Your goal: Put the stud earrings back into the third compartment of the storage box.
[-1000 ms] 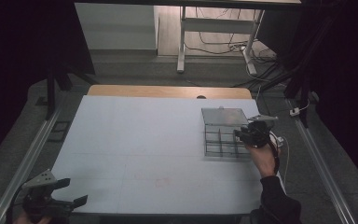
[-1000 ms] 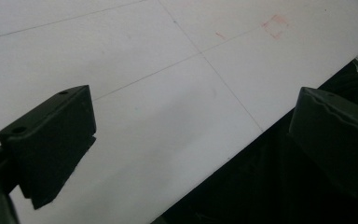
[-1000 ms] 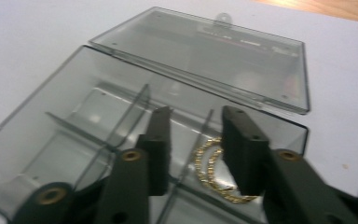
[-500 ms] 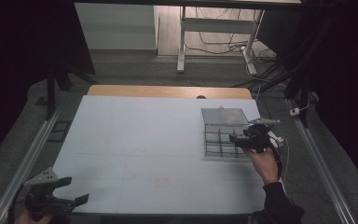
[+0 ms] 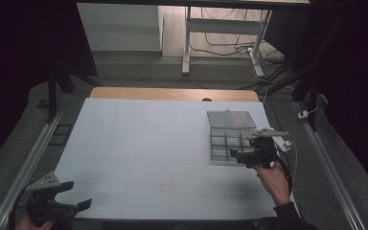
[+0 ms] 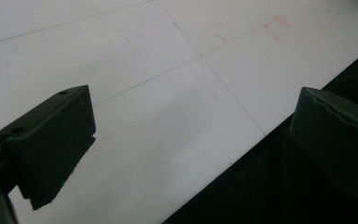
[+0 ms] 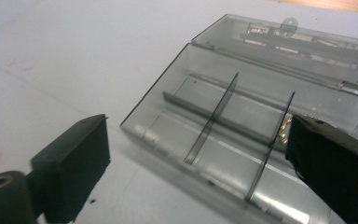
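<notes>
High view: white table [image 5: 139,143] with a clear compartment box [image 5: 230,136] at right side, lid open and lying flat toward far edge. Right gripper [image 5: 246,155] held by right hand [image 5: 273,179] at box's near right corner, jaws pointed left over the front row of compartments. Compared with a second ago, sat slightly lower and further toward the near edge of the box; hand shifted the same way. Left gripper [image 5: 74,203] held off the near left corner of table, jaws spread apart, nothing between them. Barely moved from earlier frames, only a small drift. Box itself stayed put in all three high frames.

Left gripper view: both black jaws wide apart, empty. Below them bare white table surface [image 6: 158,93] with thin pencil lines and a faint red square mark [image 6: 275,25]. Table's near edge ran diagonally, dark floor beyond under the right-hand jaw.

Right gripper view: jaws wide apart, gripping nothing. Compartment box [image 7: 242,121] between and just beyond them, thin divider walls [image 7: 212,121] upright, open lid [image 7: 298,42] lying behind. Small gold-coloured item [image 7: 286,126] seen just beside the right-hand jaw inside a compartment, too hidden to identify. Contact between jaw and box could not be told.
</notes>
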